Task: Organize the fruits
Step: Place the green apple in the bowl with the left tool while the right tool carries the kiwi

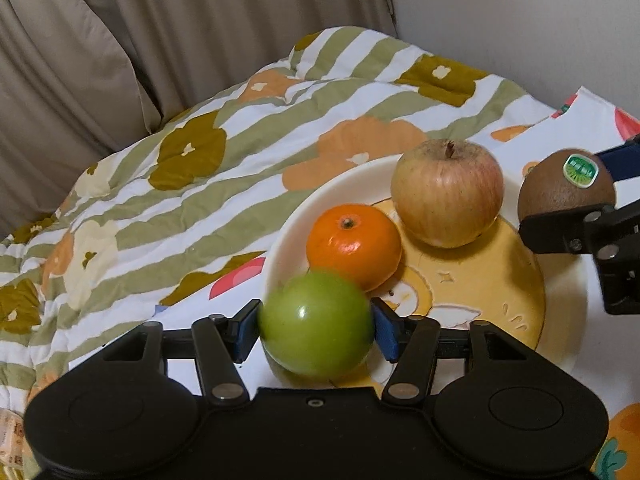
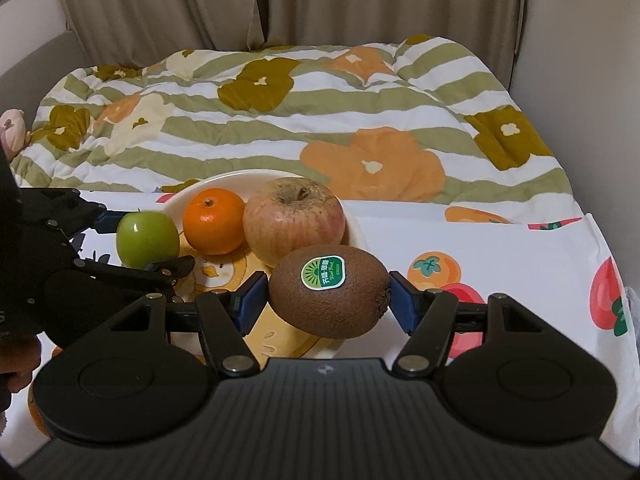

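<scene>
Left claw (image 1: 316, 330): pads flank green apple (image 1: 316, 322) over plate (image 1: 288, 236) rim, contact unclear. Right claw (image 2: 328, 300): clamped on kiwi (image 2: 329, 297). Orange (image 1: 354, 246), red apple (image 1: 447, 192) on plate.

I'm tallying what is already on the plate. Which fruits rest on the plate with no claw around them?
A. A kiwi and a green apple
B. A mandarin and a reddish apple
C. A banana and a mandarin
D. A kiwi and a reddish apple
B: the mandarin and the reddish apple sit free on the plate, while the kiwi and the green apple each lie between a claw's fingers.
</scene>
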{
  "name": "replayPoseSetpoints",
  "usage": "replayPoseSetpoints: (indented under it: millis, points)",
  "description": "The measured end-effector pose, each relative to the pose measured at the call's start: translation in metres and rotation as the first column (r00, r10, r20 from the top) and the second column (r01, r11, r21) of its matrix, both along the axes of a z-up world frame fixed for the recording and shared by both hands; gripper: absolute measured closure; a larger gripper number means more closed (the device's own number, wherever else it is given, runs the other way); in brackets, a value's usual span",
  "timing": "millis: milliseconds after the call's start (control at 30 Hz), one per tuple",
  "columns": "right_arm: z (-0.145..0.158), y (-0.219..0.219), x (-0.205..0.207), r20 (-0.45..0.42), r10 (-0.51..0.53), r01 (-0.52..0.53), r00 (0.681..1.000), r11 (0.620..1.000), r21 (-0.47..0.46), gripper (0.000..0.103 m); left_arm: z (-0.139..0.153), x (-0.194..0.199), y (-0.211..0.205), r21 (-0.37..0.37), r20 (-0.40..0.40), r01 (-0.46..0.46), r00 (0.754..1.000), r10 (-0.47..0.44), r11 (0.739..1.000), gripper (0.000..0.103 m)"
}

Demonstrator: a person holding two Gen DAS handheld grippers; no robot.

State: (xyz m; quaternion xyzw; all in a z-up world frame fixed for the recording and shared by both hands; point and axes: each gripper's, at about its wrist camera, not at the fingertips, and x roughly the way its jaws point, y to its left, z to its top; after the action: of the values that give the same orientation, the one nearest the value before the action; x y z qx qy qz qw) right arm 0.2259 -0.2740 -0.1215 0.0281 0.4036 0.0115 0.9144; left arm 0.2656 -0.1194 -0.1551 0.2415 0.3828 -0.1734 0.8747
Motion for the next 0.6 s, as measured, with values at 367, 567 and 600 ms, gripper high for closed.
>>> replayPoseSetpoints:
  millis: [367,567,600]
  points:
    - [0.001,-0.010,-0.005,-0.005,0.034,-0.034,0.999,0.999,0.003,0.023,0.023,-0.014,0.020,-0.082,-0.033,-0.038,0.999,0.036,0.996,0.011]
    - [-0.004,-0.007,-0.004,-0.011,0.086,-0.086,0.996,0.996,-0.012,0.023,0.036,-0.025,0.029,-0.128,-0.046,-0.073,0.997,0.067,0.989,0.009]
    - [-0.005,-0.006,-0.003,-0.011,0.096,-0.096,0.995,0.995,-0.016,0.023,0.037,-0.027,0.030,-0.133,-0.050,-0.079,0.996,0.073,0.988,0.009]
